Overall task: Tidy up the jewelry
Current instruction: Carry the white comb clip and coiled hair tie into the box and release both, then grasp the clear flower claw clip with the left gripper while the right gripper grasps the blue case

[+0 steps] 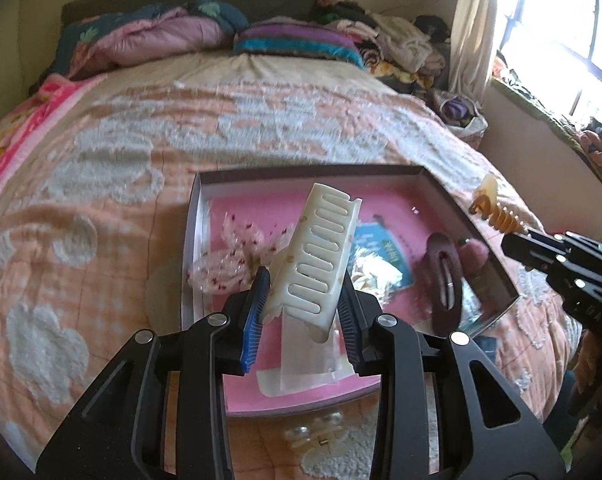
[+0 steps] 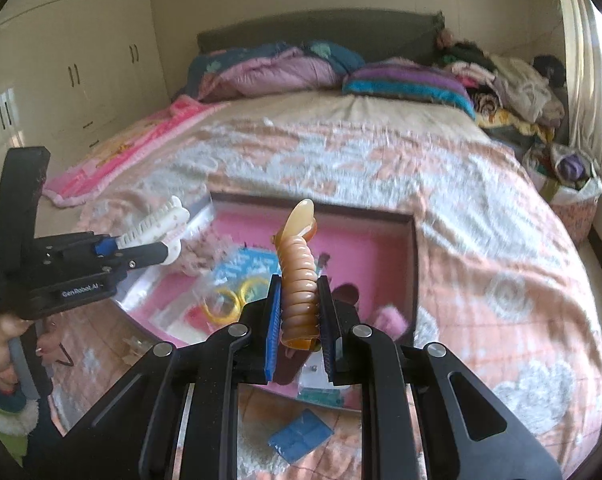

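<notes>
1. My left gripper (image 1: 305, 308) is gripping a cream slotted plastic hair clip (image 1: 315, 256), its jaws clenched on the clip's lower end, above the shallow pink-lined box (image 1: 453, 200).
2. My right gripper (image 2: 299, 320) is clamping an amber ribbed plastic claw clip (image 2: 299, 280), upright over the same box.
3. The box is sitting on the peach-and-white bedspread (image 1: 149, 132), holding a maroon snap clip (image 1: 441, 276).

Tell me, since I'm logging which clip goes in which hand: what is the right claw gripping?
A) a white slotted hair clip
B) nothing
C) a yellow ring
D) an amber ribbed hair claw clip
D: the right claw is shut on the amber ribbed hair claw clip, held above the pink-lined box; the white slotted hair clip sits in the left claw.
</notes>
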`<act>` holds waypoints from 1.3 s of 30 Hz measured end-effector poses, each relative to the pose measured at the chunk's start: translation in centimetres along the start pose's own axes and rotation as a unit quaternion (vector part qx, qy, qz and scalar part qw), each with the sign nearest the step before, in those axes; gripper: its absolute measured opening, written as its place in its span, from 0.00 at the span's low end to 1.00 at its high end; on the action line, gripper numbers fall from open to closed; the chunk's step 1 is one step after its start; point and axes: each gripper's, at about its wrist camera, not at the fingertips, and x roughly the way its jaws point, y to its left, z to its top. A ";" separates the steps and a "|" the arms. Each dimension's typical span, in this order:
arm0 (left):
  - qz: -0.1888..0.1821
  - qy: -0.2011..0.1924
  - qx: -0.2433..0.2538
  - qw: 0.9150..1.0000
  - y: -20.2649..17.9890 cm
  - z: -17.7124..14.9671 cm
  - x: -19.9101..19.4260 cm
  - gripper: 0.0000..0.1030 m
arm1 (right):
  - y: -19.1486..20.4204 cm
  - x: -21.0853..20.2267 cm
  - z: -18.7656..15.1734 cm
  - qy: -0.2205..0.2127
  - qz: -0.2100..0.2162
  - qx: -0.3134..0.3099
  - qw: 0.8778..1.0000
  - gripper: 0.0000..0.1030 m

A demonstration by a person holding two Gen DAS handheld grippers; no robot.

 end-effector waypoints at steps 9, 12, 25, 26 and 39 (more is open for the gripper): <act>0.008 0.006 -0.002 1.000 0.3 -0.5 0.9 0.25 | 0.5 3.7 -0.5 0.028 0.010 0.005 1.000 0.16; 0.010 0.011 -0.008 1.000 0.7 -0.6 1.3 0.25 | 0.8 4.4 -0.4 0.033 0.002 -0.001 0.999 0.16; 0.025 -0.005 -0.021 0.999 1.7 -0.6 -0.4 0.53 | 1.2 -0.4 -1.3 -0.013 -0.008 0.016 1.000 0.74; 0.029 -0.007 -0.021 0.999 1.8 -0.7 -0.6 0.59 | 1.2 -0.9 -1.4 -0.017 -0.009 0.018 1.000 0.75; 0.057 -0.051 -0.048 0.996 2.2 -2.2 -5.9 0.91 | 1.4 -6.7 -3.7 -0.046 -0.024 0.016 0.999 0.86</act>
